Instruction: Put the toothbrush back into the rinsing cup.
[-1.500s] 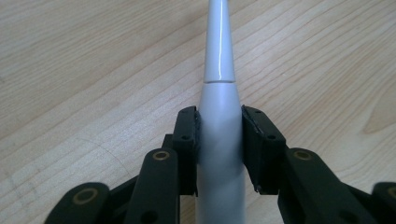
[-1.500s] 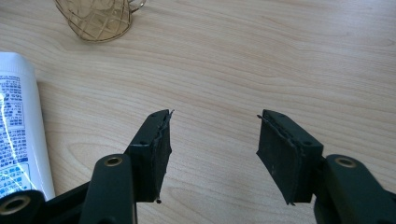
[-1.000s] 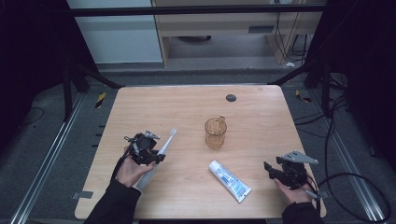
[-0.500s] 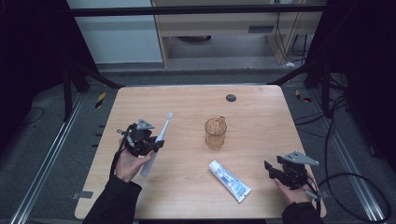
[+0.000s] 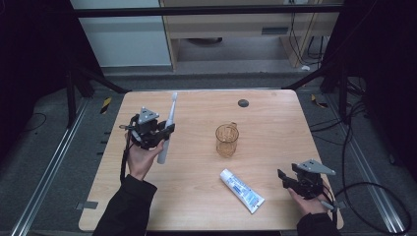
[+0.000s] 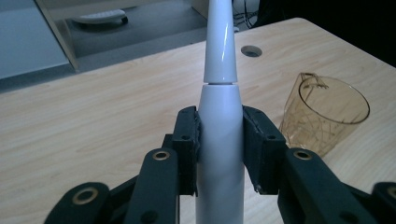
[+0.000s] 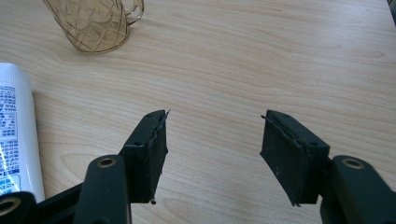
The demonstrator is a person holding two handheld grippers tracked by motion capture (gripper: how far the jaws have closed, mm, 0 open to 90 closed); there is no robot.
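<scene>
My left gripper [image 5: 164, 133] [image 6: 219, 149] is shut on the handle of a white electric toothbrush [image 5: 167, 127] [image 6: 219, 116], held above the left side of the table with the brush head pointing away. An amber plastic cup [image 5: 226, 140] [image 6: 324, 116] [image 7: 93, 21] stands upright mid-table. A white toothpaste tube [image 5: 242, 190] [image 7: 14, 135] lies flat near the front. My right gripper [image 5: 284, 180] [image 7: 212, 149] rests low at the front right; its jaws have just been opening and stand open with only bare wood between them.
The wooden table [image 5: 275, 123] has a dark round hole [image 5: 243, 103] near its far edge. Black frame rails and cables surround it on the floor. A light cabinet stands beyond the far edge.
The left hand has lifted the toothbrush off the table and moved it farther from the front edge, tilting it more upright. The right gripper has stayed in place.
</scene>
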